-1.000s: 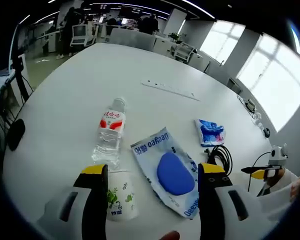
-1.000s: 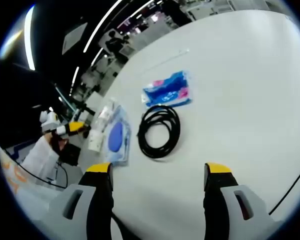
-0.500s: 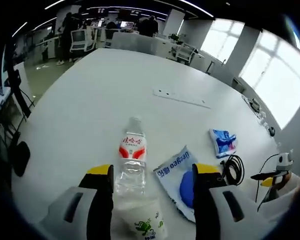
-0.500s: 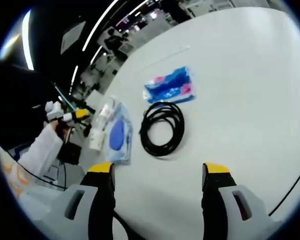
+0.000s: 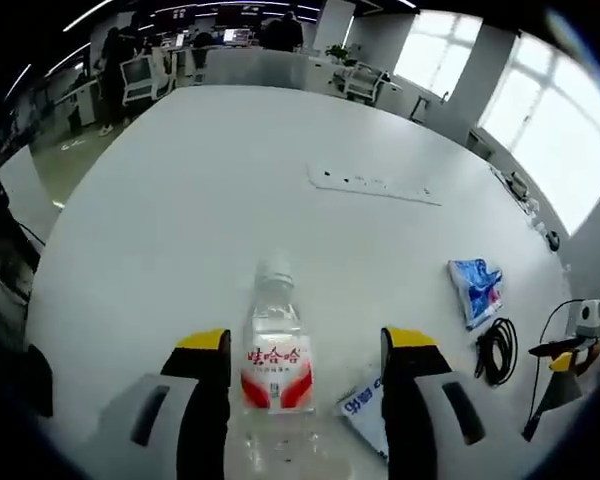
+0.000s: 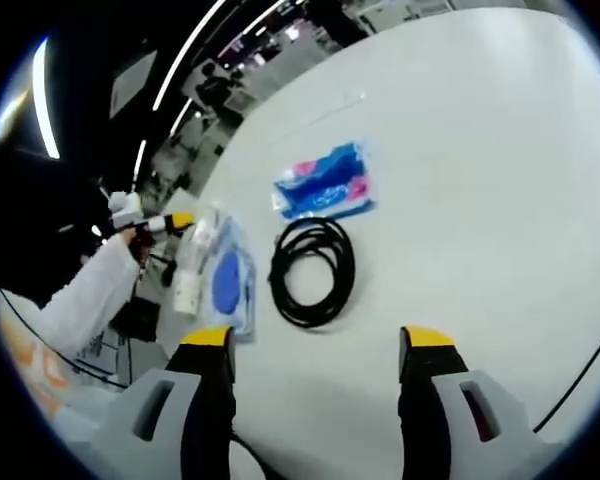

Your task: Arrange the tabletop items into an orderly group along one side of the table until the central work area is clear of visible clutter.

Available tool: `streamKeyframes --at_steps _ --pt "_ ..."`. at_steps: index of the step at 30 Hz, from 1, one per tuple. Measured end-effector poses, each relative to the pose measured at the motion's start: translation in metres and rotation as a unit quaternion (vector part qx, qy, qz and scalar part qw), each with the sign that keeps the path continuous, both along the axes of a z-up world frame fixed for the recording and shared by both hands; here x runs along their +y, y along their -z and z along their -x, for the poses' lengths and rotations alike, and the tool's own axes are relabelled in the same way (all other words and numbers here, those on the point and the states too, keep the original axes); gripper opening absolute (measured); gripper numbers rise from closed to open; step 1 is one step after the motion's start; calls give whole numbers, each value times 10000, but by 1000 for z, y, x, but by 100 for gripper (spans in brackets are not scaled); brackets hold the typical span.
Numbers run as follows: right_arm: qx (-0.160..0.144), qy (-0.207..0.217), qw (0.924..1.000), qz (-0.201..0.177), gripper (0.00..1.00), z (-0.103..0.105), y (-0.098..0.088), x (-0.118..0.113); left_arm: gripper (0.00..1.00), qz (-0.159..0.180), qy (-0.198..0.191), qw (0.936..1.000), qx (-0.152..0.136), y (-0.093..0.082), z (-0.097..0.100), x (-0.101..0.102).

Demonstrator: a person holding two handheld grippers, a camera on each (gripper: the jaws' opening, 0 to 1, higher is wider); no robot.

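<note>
Several loose items lie on the white bench. In the left gripper view a clear water bottle with a red and white label lies at lower centre, its cap toward the frame's top and its body running down between the jaws of the left hand-held gripper. Those jaws stand wide apart on either side of the bottle; whether they touch it I cannot tell. Just right of the bottle, a corner of a blue-printed white packet shows beside the right jaw. Farther right lie a blue patterned pouch and, below it, a coiled black cable. A long white strip lies flat at upper centre.

In the right gripper view the coiled cable sits at centre, with the pouch just above it and the packet to its left. The right hand-held gripper hangs above bare bench at the bottom of the frame, jaws wide apart and holding nothing. At centre left, a white sleeve reaches up to the other hand-held gripper.
</note>
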State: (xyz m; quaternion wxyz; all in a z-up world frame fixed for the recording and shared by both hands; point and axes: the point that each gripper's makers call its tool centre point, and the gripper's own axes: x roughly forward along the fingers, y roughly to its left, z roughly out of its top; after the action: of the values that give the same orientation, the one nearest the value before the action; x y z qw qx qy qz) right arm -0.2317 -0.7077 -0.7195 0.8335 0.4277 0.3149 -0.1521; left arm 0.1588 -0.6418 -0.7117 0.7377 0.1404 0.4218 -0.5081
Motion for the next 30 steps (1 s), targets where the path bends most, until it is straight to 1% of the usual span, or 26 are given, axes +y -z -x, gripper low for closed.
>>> streamKeyframes --at_steps 2,4,7,8,11,15,17,19,22,23,24,28,29,30 --pt "13 40 10000 -20 63 0 1 -2 56 -35 27 10000 -8 5 -5 -10" --pt "-1 86 10000 -49 63 0 1 -4 56 -107 14 9999 -11 11 -10 -17" --pt "8 113 9999 -91 63 0 2 -4 55 -221 -45 9997 -8 20 -16 -22" --pt "25 119 9999 -112 63 0 3 -4 53 -282 -66 9996 -5 25 -20 -23" --pt "64 147 9998 -152 61 2 5 -3 47 -326 -40 9994 -65 30 -25 -27" --pt "86 192 9996 -180 60 3 7 -4 48 -411 -51 9991 -24 39 -32 -31" --pt "95 196 9996 -191 60 3 10 -5 44 -536 -33 9985 -69 46 -35 -33" --pt "134 185 9995 -227 58 2 11 -5 39 -706 118 9973 -138 52 -34 -34" --pt "93 151 9996 -202 56 -2 9 -4 31 -842 134 9961 -243 59 -38 -36" --pt "62 151 9997 -195 56 -4 8 -4 28 -883 127 9956 -285 60 -38 -35" --pt "45 148 9997 -191 56 -5 7 -4 26 -936 183 9945 -438 59 -41 -35" --pt "70 54 9997 -215 53 -8 8 3 22 -884 116 9950 -446 53 -41 -37" --pt "60 11 9998 -209 52 -8 9 4 22 -852 227 9949 -483 50 -38 -38" --pt "44 -17 9998 -192 53 -8 7 6 22 -823 242 9951 -500 47 -36 -37"
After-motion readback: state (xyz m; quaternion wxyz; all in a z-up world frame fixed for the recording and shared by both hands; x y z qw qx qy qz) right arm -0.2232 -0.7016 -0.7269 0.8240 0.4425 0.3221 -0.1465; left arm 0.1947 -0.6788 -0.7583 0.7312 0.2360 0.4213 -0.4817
